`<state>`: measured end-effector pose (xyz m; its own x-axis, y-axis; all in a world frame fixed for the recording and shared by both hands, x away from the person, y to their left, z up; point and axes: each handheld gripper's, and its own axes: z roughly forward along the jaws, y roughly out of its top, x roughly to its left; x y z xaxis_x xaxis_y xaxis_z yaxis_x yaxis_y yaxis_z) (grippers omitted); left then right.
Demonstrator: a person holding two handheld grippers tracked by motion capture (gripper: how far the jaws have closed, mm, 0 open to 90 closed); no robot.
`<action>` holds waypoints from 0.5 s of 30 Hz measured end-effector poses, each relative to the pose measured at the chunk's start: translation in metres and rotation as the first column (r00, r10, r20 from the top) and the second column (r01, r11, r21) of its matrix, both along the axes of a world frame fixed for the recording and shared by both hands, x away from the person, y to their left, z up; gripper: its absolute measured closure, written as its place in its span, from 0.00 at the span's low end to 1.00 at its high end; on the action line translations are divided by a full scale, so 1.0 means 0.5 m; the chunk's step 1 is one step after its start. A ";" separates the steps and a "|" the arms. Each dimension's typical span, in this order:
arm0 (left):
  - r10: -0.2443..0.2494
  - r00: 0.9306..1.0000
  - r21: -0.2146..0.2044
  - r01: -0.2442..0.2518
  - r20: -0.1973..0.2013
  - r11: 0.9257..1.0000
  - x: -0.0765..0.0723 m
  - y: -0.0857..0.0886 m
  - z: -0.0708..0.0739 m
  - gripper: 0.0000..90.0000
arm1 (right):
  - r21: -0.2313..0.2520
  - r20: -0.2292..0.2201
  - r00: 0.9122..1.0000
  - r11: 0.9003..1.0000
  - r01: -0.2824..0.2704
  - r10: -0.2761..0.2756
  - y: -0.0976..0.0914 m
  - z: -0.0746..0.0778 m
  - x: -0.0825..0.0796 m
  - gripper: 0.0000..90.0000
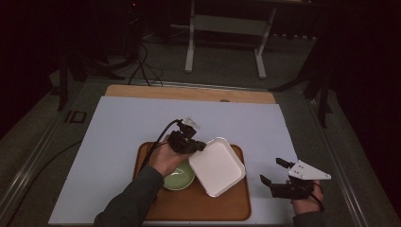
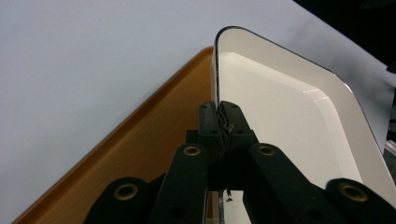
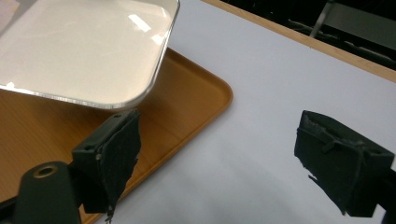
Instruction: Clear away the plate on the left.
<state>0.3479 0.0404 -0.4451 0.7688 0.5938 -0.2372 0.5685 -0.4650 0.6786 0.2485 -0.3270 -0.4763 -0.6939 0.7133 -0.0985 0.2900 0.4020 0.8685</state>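
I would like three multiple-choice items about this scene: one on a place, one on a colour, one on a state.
1. Where does the green bowl sit?
A. on the wooden tray
B. on the floor
C. on the white dish

2. What colour is the sheet under the tray?
A. red
B. white
C. black

3. How is the right claw?
A. shut on the bowl
B. shut on the tray
C. open

Answers: 1 A, the bowl rests inside the tray's rim; 2 B, the sheet is pale white; 3 C, its jaws stand apart, nothing between.
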 end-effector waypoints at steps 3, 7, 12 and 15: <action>-0.005 1.000 -0.003 0.005 -0.008 1.000 -0.001 -0.007 -0.003 1.00 | 0.000 -0.002 1.000 1.000 -0.001 0.001 0.001 0.000 0.000 0.16; -0.022 1.000 0.020 0.023 -0.020 1.000 -0.003 -0.017 -0.009 1.00 | -0.004 -0.003 1.000 1.000 -0.002 0.002 0.002 0.000 0.000 0.16; -0.037 0.999 0.051 0.039 -0.038 0.998 -0.005 -0.031 -0.019 1.00 | -0.002 0.002 1.000 1.000 0.000 0.000 0.001 0.000 -0.001 0.16; -0.045 0.998 0.058 0.048 -0.047 0.997 -0.006 -0.040 -0.023 1.00 | -0.002 0.002 1.000 1.000 0.000 0.000 0.001 0.001 -0.001 0.16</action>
<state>0.3448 0.0205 -0.4565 0.7851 0.5718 -0.2380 0.5751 -0.5303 0.6229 0.2480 -0.3266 -0.4759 -0.6937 0.7131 -0.1011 0.2886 0.4038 0.8681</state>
